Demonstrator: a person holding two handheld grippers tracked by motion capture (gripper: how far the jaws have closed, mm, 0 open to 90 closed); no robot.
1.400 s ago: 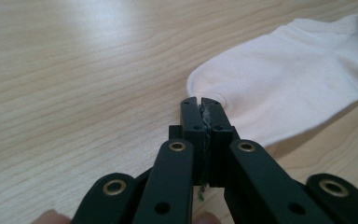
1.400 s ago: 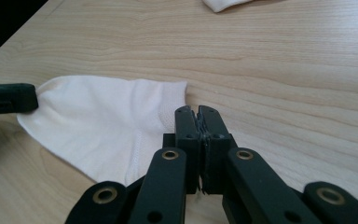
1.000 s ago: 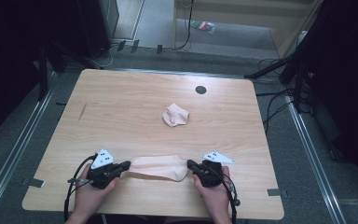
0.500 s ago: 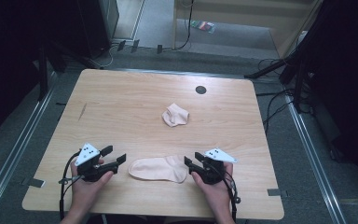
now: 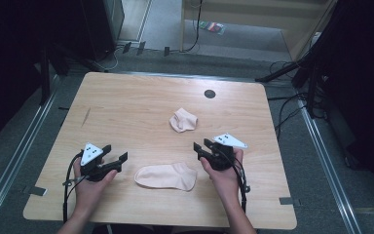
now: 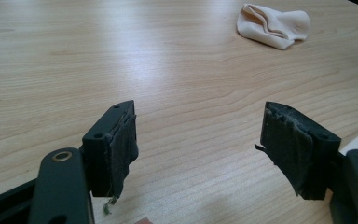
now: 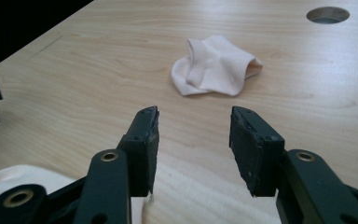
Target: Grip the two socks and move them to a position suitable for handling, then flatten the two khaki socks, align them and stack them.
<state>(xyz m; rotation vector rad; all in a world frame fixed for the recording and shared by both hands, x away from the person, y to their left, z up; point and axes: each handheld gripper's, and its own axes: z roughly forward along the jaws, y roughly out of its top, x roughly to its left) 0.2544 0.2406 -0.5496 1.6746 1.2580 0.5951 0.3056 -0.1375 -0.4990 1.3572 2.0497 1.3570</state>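
Left gripper (image 5: 114, 160) and right gripper (image 5: 202, 148) level, flanking flat sock (image 5: 166, 176), jaws parted

High view: overhead, looking forward and down on the whole table (image 5: 126, 102).
Gripper views: low, close to the tabletop.
Shared: crumpled sock (image 5: 183, 120) (image 6: 273, 25) (image 7: 214, 65).

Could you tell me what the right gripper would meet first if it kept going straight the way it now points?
Probably the crumpled sock: it lies ahead of the open right gripper, with bare table between them. Depth is hard to judge.
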